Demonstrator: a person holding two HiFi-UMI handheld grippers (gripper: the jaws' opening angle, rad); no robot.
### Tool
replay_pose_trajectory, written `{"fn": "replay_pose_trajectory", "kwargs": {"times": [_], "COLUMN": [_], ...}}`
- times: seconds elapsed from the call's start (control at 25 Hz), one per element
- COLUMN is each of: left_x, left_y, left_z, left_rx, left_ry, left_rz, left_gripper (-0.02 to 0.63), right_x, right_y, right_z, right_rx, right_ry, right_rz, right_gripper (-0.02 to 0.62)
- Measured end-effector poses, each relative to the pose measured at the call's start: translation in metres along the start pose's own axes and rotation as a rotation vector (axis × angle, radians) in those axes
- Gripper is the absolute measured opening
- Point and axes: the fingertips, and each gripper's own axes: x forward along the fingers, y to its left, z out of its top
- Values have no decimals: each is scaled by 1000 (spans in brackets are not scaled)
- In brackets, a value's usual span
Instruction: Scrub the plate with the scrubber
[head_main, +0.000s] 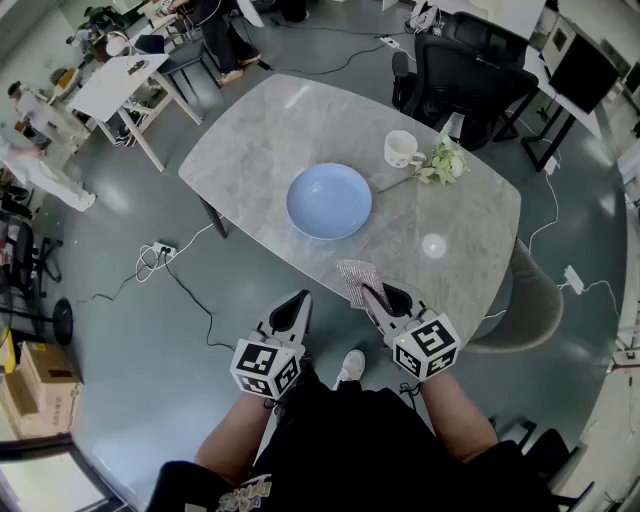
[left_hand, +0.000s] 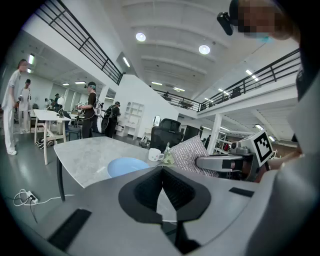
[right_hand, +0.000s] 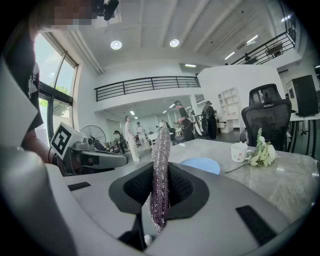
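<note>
Plate (head_main: 329, 200): pale blue, empty, flat at mid-counter (head_main: 260, 130), well ahead of both grippers and touched by neither; scrubbing judged not yet begun

Scrubber (right_hand: 161, 170): silvery mesh pad, pinched edge-on and upright between the fingers (right_hand: 185, 187) of the right gripper (right_hand: 160, 187), over the counter's near edge; most of the pad stands clear of the tips, judged so that a free face can press on the plate

Left gripper (left_hand: 162, 187): fingers (left_hand: 145, 190) pressed together on nothing, beside the right one, short of the counter edge; judged spare for steadying the plate

Room: bare counter all round the plate, which sits well in from every edge; near side open for a straight approach

Mug (head_main: 402, 149), flower sprig (head_main: 443, 162): beyond the plate to the right, apart from it, the stem reaching toward its rim; wide sweeps there judged risky
</note>
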Motion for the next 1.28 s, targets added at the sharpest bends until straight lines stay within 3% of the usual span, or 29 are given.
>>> {"fn": "replay_pose_trajectory", "kwargs": {"times": [0.64,1.28], "left_x": [-22,-33], "left_y": [31,140], "left_z": [10,27], "left_rx": [-6,-39], "left_ry": [1,32], "left_rz": [13,-30], "left_gripper": [17,17], "right_x": [30,131], "right_y": [24,59], "right_z": [11,33], "right_rx": [10,47], "right_ry": [-11,7], "right_rz": [24,-13], "right_gripper": [74,74]}}
